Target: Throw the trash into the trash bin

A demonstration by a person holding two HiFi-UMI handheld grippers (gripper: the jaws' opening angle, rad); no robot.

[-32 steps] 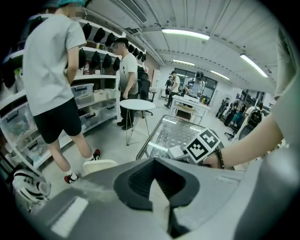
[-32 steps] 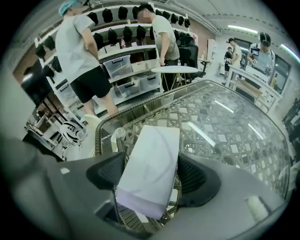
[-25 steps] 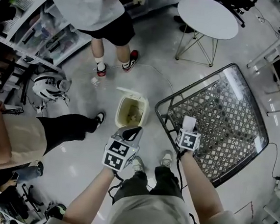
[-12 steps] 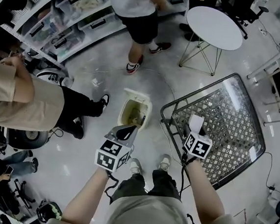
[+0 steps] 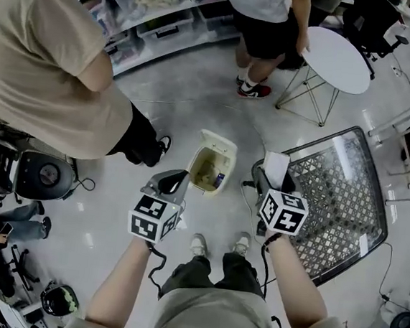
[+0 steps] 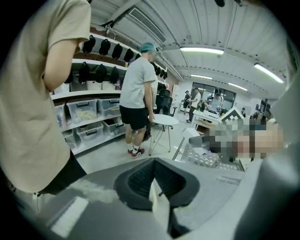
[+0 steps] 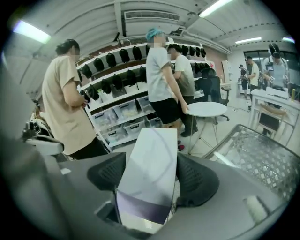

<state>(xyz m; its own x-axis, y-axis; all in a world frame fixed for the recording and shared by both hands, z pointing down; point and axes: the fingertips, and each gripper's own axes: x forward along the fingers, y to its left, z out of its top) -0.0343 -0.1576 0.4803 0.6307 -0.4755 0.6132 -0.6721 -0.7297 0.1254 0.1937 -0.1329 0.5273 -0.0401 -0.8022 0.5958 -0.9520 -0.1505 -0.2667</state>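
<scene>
Beside the wire cart (image 5: 332, 193), the right hand-held gripper (image 5: 270, 177) clamps a white carton (image 5: 276, 165). It is nearer the open trash bin (image 5: 198, 163) than a second ago, but not yet over it. The left hand-held gripper (image 5: 175, 180) has its jaws together, apparently empty, just left of the bin. The drop is still to do.

A wire cart (image 5: 339, 198) stands near a round white table (image 5: 335, 59). A person in beige (image 5: 48, 65) and another in black shorts (image 5: 265, 21) stand by shelves (image 5: 154, 14) of clear bins.
</scene>
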